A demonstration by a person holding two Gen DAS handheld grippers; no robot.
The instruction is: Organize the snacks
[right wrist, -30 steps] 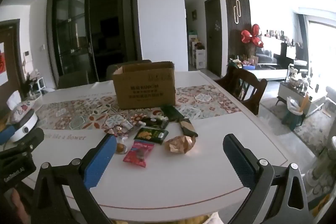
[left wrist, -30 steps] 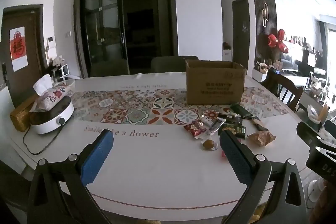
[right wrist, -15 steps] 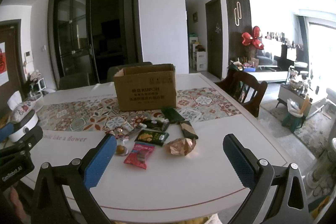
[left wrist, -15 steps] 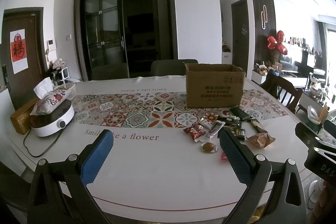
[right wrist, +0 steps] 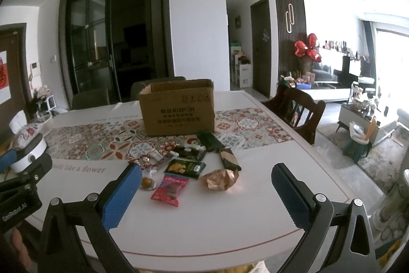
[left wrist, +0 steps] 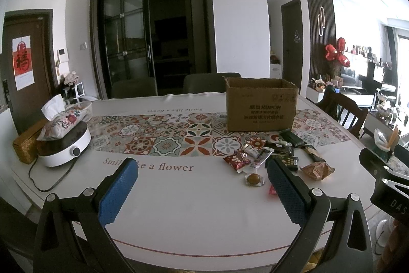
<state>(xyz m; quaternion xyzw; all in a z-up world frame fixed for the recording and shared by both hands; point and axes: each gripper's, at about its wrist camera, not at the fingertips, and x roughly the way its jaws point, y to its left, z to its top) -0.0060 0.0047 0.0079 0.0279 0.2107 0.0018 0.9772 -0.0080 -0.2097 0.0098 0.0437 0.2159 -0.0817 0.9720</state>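
Not much has changed in the last second. Both views have tipped up a little, so the snacks sit a bit lower and nearer in each picture. No snack has moved. So the sorting has not begun yet; I think the person is only getting both tools lined up with the pile.

The left gripper has its fingers spread wide and holds nothing. The right gripper is the same: fingers wide apart, nothing between them. Both hang over the near edge of the worktop.

The snacks lie in a loose pile near the right side of the worktop, just in front of the cardboard box, which stands open on the patterned runner.

In the right view, the red packet and the crumpled gold wrapper lie between the two fingers and a little further away. The small round sweet sits just beside the left finger. The green packet is behind the red one.

In the left view the pile lies off to the right, around and past the right finger. The small round sweet is just left of that finger.

I think the right gripper is better placed to pick first.
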